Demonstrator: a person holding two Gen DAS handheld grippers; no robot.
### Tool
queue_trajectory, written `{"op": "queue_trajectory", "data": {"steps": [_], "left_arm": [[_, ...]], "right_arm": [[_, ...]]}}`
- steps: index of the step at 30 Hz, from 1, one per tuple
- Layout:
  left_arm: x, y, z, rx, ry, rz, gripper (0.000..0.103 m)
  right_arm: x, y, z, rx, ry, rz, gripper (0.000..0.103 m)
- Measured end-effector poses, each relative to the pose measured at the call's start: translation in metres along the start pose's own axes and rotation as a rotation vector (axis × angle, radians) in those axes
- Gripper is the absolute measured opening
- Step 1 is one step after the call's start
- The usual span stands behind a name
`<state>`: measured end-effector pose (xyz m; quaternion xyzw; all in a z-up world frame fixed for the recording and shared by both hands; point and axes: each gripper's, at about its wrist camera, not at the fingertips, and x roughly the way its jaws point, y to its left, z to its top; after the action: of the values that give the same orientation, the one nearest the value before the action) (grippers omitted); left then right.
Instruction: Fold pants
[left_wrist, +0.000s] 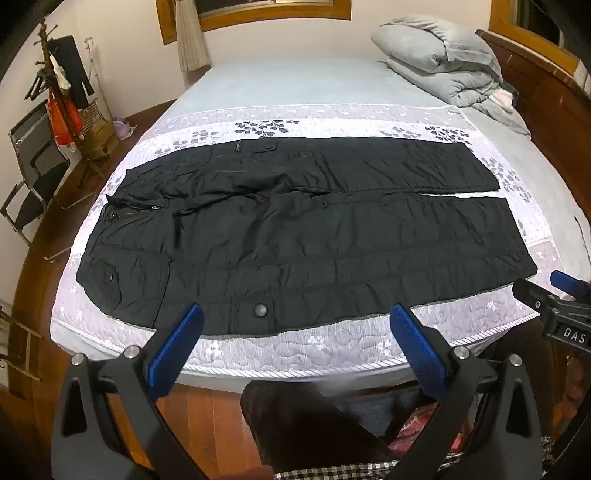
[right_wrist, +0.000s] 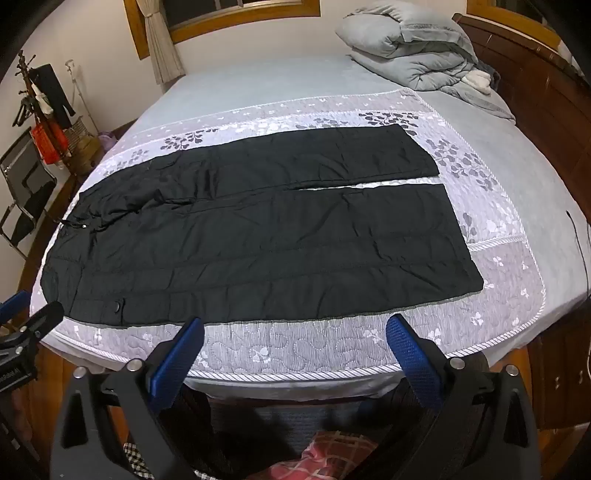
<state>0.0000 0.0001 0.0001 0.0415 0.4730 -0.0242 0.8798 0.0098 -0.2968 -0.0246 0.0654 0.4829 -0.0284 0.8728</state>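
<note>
Black pants (left_wrist: 295, 229) lie flat across the bed (left_wrist: 295, 85). My left hand-held gripper (left_wrist: 295, 325) and right hand-held gripper (right_wrist: 295, 332) hover wide open, empty; I'd pinch the near edge evenly at both ends.

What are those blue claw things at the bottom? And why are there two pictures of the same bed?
Those are grabbers a person holds, one in each hand. Each has a small camera looking along its blue fingers, so you get two pictures: one from the left gripper, one from the right gripper. On the bed a pair of black pants lies spread flat, waist on the left and legs on the right. A grey quilt sits folded in the far corner. Both grabbers are wide open, holding nothing.
</note>
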Motion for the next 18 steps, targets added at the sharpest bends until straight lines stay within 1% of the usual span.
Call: {"op": "queue_trajectory", "data": {"steps": [6,13,18], "left_arm": [[0.000,-0.004,0.000,0.002,0.002,0.001,0.100],[-0.002,-0.004,0.014,-0.006,-0.001,-0.007,0.100],[-0.005,0.001,0.010,-0.013,-0.007,-0.012,0.100]], "right_arm": [[-0.001,0.001,0.001,0.001,0.000,0.001,0.099],[-0.004,-0.002,0.002,-0.002,0.000,0.005,0.099],[-0.002,0.000,0.002,0.003,0.003,0.004,0.099]]}}
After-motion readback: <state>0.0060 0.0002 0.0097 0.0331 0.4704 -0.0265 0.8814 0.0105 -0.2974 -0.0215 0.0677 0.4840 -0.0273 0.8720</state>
